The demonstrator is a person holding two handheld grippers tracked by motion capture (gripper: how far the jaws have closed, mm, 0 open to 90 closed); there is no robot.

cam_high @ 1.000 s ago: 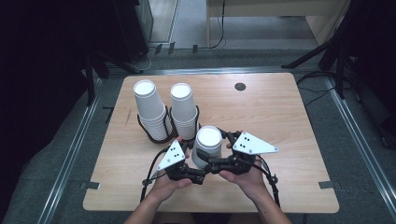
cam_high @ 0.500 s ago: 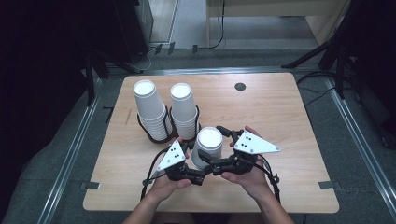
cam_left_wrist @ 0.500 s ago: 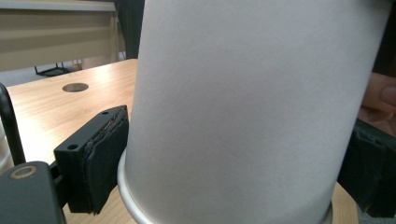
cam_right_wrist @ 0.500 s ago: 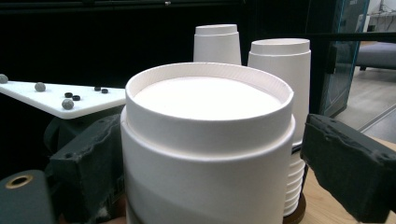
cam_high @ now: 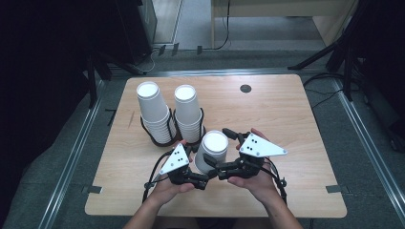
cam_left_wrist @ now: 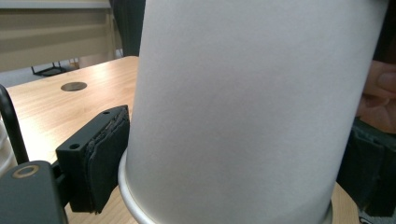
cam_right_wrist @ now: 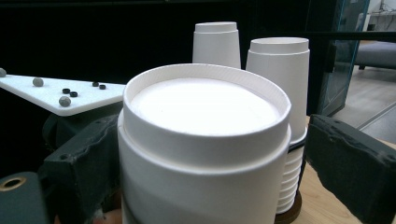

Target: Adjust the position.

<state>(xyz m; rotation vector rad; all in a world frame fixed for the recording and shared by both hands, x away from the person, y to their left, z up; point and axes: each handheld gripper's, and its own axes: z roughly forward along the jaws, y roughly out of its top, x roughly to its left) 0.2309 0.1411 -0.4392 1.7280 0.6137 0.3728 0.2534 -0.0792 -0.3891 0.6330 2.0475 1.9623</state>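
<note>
The wooden table (cam_high: 286, 124) is cut off by the arms at its near edge, and its surface is smooth and pale, with a small dark round hole (cam_high: 245, 88) near the far edge. Two tall stacks of white paper cups (cam_high: 169, 114) are seen toward the far left part; their bases are partly hidden in black ring holders. The upside-down paper cup (cam_high: 211, 151), matte white with a rolled rim, is placed near the middle of the near edge. It is clamped by the left gripper (cam_high: 191, 167), whose far pad is hidden behind it. It stands between the jaws of the right gripper (cam_high: 220, 150), which have just been opening, with a gap seen beside it.
</note>
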